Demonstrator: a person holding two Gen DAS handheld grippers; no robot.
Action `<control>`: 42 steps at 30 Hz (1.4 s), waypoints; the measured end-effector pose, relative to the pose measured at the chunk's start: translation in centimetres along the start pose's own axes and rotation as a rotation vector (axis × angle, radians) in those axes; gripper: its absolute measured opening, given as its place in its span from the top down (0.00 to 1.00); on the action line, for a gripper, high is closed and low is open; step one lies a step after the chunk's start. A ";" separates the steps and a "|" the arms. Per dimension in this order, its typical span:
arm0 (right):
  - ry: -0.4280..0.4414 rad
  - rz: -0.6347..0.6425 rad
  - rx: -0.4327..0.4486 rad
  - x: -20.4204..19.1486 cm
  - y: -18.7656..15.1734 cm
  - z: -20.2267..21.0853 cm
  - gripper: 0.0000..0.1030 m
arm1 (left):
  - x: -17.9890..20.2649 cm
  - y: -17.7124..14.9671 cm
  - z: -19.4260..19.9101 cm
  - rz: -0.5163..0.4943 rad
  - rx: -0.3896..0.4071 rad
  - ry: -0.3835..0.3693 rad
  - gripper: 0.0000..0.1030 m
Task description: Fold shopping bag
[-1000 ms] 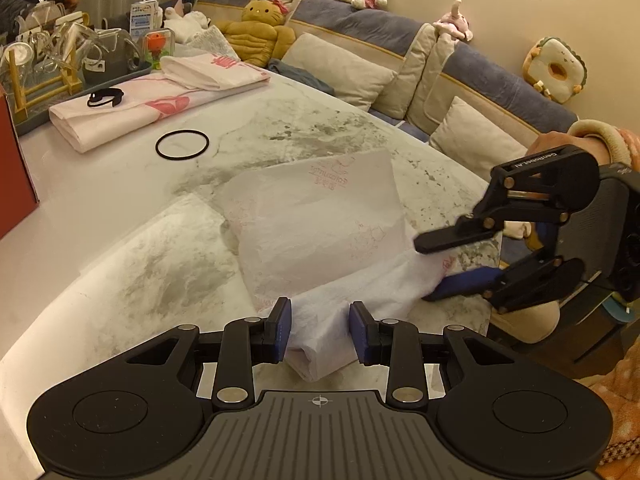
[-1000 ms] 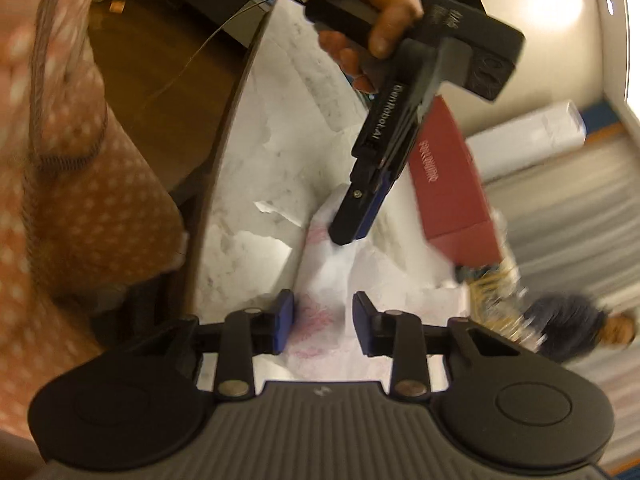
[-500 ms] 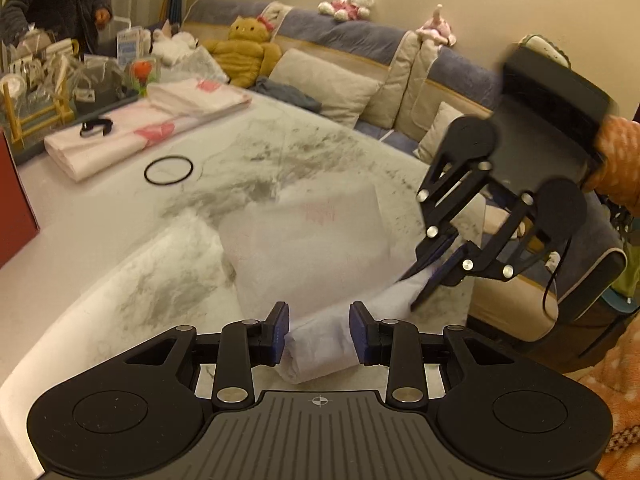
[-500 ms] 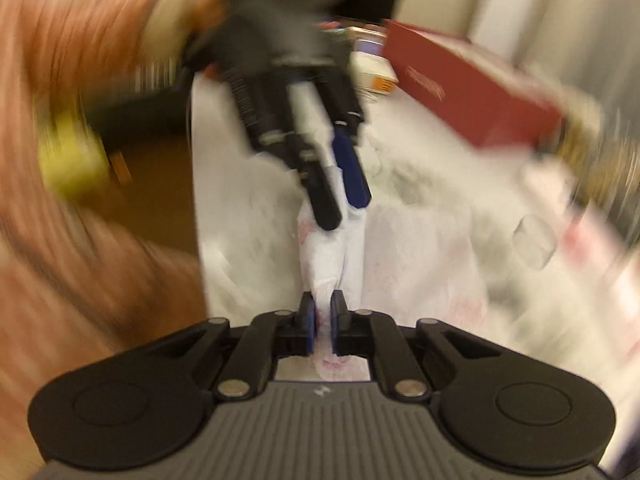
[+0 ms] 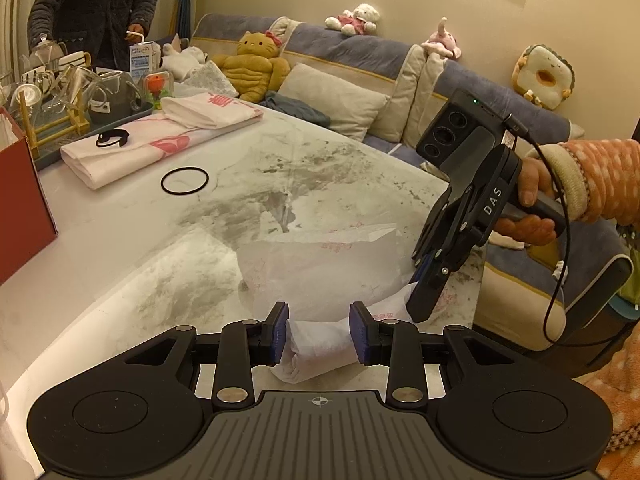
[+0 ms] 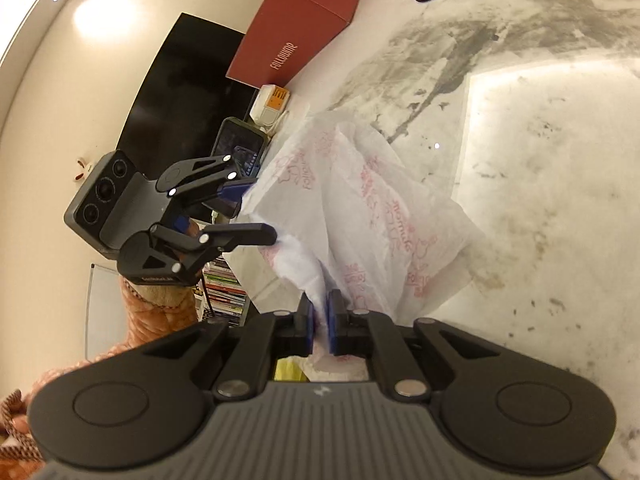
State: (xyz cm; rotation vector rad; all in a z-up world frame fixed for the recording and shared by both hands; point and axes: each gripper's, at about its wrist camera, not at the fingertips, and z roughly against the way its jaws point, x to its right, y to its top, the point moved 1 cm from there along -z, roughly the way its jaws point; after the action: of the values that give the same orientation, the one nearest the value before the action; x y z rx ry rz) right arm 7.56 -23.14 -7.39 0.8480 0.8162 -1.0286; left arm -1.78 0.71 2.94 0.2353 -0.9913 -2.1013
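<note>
- Two grippers meet at one white shopping bag (image 5: 320,264) with red print, which lies on a marbled table (image 5: 120,240) just ahead of both.
- Left gripper (image 5: 319,334): jaws apart, with a bunched end of the bag sitting between the blue pads (image 5: 279,332). The plastic fills the gap, but whether the pads press on it cannot be told.
- Right gripper (image 6: 321,322): jaws nearly together, pinching a twisted strip of the bag between the blue pads (image 6: 333,320). From that pinch the bag fans out ahead and to the right across the tabletop.
- In the left wrist view the right gripper (image 5: 424,288) stands ahead and to the right of the left jaws, tilted down, its tips at the bag's edge; a hand (image 5: 528,208) in an orange dotted sleeve holds its handle.
- Far ahead and to the left of the left jaws lie a black ring (image 5: 184,180) and folded white cloth (image 5: 132,148).
- Ahead of the right jaws, beyond the bag, stands a red box (image 6: 304,24).
</note>
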 end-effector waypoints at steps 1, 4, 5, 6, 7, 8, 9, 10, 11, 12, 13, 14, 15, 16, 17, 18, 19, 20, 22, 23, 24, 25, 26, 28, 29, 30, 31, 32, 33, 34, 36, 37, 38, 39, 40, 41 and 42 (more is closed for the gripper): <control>0.008 -0.011 0.000 -0.2 -0.4 0.5 0.96 | 0.0 0.0 -0.1 -0.001 0.002 0.001 0.68; 0.020 -0.025 0.002 -0.3 -0.7 0.9 0.96 | 0.2 0.1 -0.3 -0.017 -0.003 0.006 0.68; 0.023 -0.028 0.003 -0.3 -0.8 1.0 0.97 | 0.3 0.2 -0.3 -0.028 -0.006 0.008 0.68; 0.025 -0.030 0.004 -0.3 -0.8 0.9 0.97 | 0.4 0.3 -0.2 -0.037 -0.001 0.007 0.68; 0.029 -0.033 0.005 -0.2 -0.9 1.0 0.97 | 0.5 0.4 0.0 -0.045 0.004 0.005 0.68; 0.033 -0.036 0.006 -0.2 -0.9 1.2 0.97 | 0.6 0.5 0.4 -0.051 0.017 -0.002 0.68; 0.039 -0.041 0.008 -0.1 -0.9 1.2 0.97 | 0.7 0.7 1.0 -0.056 0.037 -0.015 0.68; 0.045 -0.047 0.010 -0.1 -0.9 1.2 0.97 | 0.8 0.7 1.4 -0.062 0.053 -0.033 0.68; 0.049 -0.048 0.010 -0.1 -1.0 1.3 0.97 | 1.0 0.7 1.7 -0.072 0.057 -0.046 0.68; 0.052 -0.049 0.009 -0.1 -1.0 1.3 0.97 | 1.1 0.7 1.7 -0.085 0.048 -0.046 0.68; 0.055 -0.050 0.008 -0.1 -1.0 1.4 0.97 | 1.3 0.6 1.4 -0.096 0.029 -0.035 0.68; 0.056 -0.051 0.008 -0.1 -1.1 1.5 0.97 | 1.4 0.6 1.0 -0.103 0.008 -0.022 0.68; 0.057 -0.052 0.008 -0.1 -1.1 1.6 0.97 | 1.4 0.5 0.7 -0.108 -0.004 -0.016 0.68; 0.058 -0.054 0.007 -0.1 -1.1 1.7 0.98 | 1.4 0.6 0.5 -0.105 -0.004 -0.014 0.68; 0.059 -0.055 0.007 -0.1 -1.2 1.8 0.98 | 1.3 0.7 0.3 -0.098 -0.001 -0.013 0.68; 0.060 -0.057 0.007 -0.1 -1.2 1.9 0.98 | 1.2 0.8 0.2 -0.092 0.002 -0.012 0.68; 0.061 -0.058 0.007 -0.1 -1.2 2.0 0.98 | 1.1 0.9 -0.1 -0.089 -0.004 -0.005 0.68; 0.063 -0.059 0.007 -0.1 -1.2 2.1 0.98 | 1.1 1.1 -0.6 -0.090 -0.019 0.007 0.68; 0.060 -0.060 0.005 -0.1 -1.3 2.2 0.98 | 1.1 1.3 -1.9 -0.098 -0.058 0.030 0.68; 0.056 -0.056 0.004 -0.2 -1.3 2.3 0.98 | 1.2 1.3 -2.6 -0.104 -0.077 0.041 0.68; 0.051 -0.052 0.004 -0.3 -1.4 2.4 0.98 | 1.3 1.3 -3.2 -0.110 -0.095 0.048 0.68; 0.047 -0.049 0.004 -0.4 -1.4 2.4 0.98 | 1.6 1.2 -3.7 -0.122 -0.102 0.054 0.68; 0.043 -0.047 0.006 -0.5 -1.4 2.5 0.98 | 1.8 1.2 -3.9 -0.129 -0.101 0.060 0.68; 0.037 -0.044 0.010 -0.7 -1.6 2.5 0.99 | 2.0 1.2 -4.0 -0.136 -0.100 0.068 0.68; 0.037 -0.045 0.014 -0.8 -1.6 2.5 0.99 | 2.0 1.2 -4.0 -0.134 -0.102 0.068 0.68; 0.037 -0.043 0.016 -0.9 -1.7 2.5 0.99 | 1.8 1.2 -3.9 -0.123 -0.100 0.061 0.68; 0.037 -0.042 0.019 -1.0 -1.7 2.5 0.99 | 1.5 1.2 -3.4 -0.106 -0.088 0.053 0.68; 0.040 -0.045 0.023 -1.0 -1.8 2.6 0.99 | 1.1 1.2 -2.6 -0.085 -0.059 0.047 0.68; 0.044 -0.050 0.027 -1.0 -1.8 2.6 0.99 | 0.7 1.2 -1.8 -0.063 -0.027 0.041 0.68; 0.051 -0.059 0.032 -0.8 -1.8 2.6 0.99 | 0.4 1.2 -0.7 -0.051 0.013 0.027 0.68; 0.060 -0.071 0.034 -0.7 -1.9 2.7 0.99 | 0.4 1.1 1.3 -0.052 0.080 -0.014 0.68; 0.060 -0.078 0.033 -0.7 -1.8 2.8 0.99 | 0.7 0.9 2.1 -0.069 0.098 -0.038 0.68; 0.060 -0.087 0.029 -0.6 -1.8 2.8 0.99 | 1.1 0.8 2.4 -0.092 0.098 -0.048 0.68; 0.059 -0.095 0.025 -0.6 -1.7 2.8 0.99 | 1.6 0.6 2.6 -0.116 0.092 -0.053 0.68; 0.059 -0.103 0.022 -0.6 -1.6 2.8 0.99 | 2.1 0.5 2.6 -0.136 0.079 -0.053 0.68; 0.060 -0.108 0.018 -0.5 -1.5 2.7 0.99 | 2.3 0.4 2.2 -0.147 0.061 -0.041 0.68; 0.061 -0.114 0.013 -0.5 -1.4 2.7 0.99 | 2.5 0.3 1.8 -0.157 0.044 -0.026 0.68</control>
State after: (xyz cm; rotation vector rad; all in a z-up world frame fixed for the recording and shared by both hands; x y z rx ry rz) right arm 6.56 -25.75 -6.05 0.8552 0.9184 -1.1134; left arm -4.10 -0.21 4.75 0.3173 -1.0649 -2.2306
